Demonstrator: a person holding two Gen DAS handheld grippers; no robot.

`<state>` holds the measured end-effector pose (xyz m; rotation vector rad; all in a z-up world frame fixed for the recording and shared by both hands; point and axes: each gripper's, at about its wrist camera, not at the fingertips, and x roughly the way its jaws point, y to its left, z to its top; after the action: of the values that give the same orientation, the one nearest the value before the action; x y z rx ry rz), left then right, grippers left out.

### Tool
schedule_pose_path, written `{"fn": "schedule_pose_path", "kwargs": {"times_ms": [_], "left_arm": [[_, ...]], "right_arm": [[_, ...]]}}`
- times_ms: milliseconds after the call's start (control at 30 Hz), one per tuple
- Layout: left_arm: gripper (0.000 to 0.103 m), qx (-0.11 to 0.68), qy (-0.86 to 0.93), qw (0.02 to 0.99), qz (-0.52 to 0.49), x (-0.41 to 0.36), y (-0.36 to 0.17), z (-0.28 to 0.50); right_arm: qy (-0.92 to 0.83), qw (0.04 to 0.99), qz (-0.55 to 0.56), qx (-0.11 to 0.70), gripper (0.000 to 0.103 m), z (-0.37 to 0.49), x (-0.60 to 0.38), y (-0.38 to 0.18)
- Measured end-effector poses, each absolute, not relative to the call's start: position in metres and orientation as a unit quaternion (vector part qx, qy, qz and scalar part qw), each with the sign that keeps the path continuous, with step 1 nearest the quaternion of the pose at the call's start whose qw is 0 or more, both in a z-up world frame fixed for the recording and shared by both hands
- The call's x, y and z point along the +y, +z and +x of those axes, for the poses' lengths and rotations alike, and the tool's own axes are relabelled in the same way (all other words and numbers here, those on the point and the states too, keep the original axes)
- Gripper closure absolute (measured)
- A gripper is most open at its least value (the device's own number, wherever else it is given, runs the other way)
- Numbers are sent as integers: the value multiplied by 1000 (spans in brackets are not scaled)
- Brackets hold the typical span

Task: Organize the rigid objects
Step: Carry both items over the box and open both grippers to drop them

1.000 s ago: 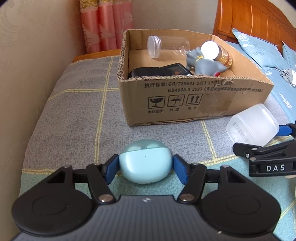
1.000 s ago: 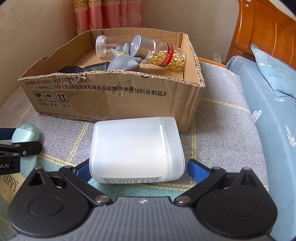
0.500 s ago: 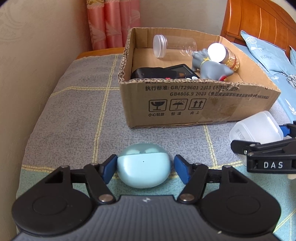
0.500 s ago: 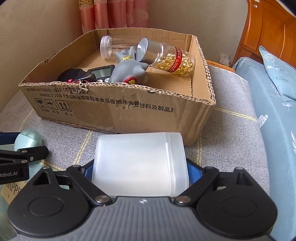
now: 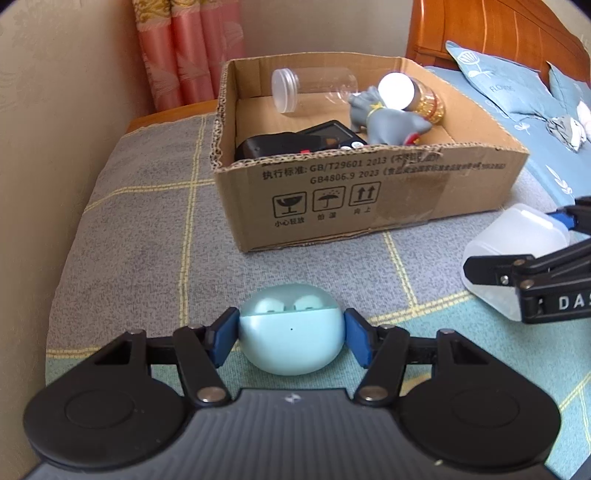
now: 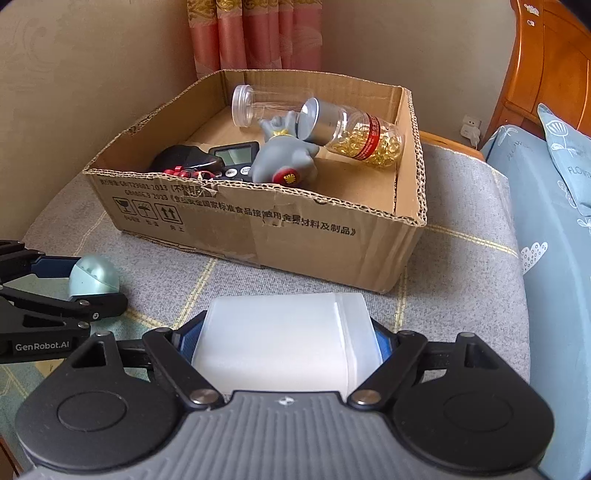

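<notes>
My left gripper (image 5: 291,338) is shut on a light blue earbud case (image 5: 291,332) and holds it just above the checked blanket. My right gripper (image 6: 282,345) is shut on a frosted white plastic container (image 6: 284,341), lifted in front of the cardboard box (image 6: 306,225). The box holds a clear jar (image 6: 258,105), a bottle of golden capsules (image 6: 364,138), a grey toy (image 6: 286,160), a black timer (image 6: 232,157) and a black object (image 6: 184,157). The white container (image 5: 517,251) and right gripper show at the right of the left wrist view; the case (image 6: 94,277) shows at the left of the right wrist view.
The box stands on a grey and teal checked blanket (image 5: 147,229). A beige wall (image 5: 44,147) runs along the left, pink curtains (image 5: 188,51) behind. A wooden headboard (image 5: 491,29) and blue bedding (image 6: 554,221) lie to the right.
Both grippers have risen, so more of the box's inside shows. My right gripper has closed on the white container and lifted it. The left keeps its hold on the case.
</notes>
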<state>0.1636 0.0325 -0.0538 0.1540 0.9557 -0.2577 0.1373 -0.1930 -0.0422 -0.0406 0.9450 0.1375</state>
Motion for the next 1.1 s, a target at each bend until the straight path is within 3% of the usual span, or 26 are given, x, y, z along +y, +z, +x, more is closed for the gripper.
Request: {"fn": "schedule_pose_path", "kwargs": {"times_ms": [533, 833, 1033, 1100], "left_arm": [[43, 446, -155, 877, 85, 37, -22, 150], [43, 422, -165, 887, 93, 35, 12, 152], [43, 400, -165, 895, 104, 31, 31, 162], [43, 394, -165, 897, 109, 30, 37, 168]], "right_arm": [[98, 902, -24, 419, 17, 124, -202, 6], [91, 923, -25, 374, 17, 161, -209, 47], [78, 921, -39, 379, 16, 194, -212, 45], [64, 922, -49, 380, 9, 199, -211, 41]]}}
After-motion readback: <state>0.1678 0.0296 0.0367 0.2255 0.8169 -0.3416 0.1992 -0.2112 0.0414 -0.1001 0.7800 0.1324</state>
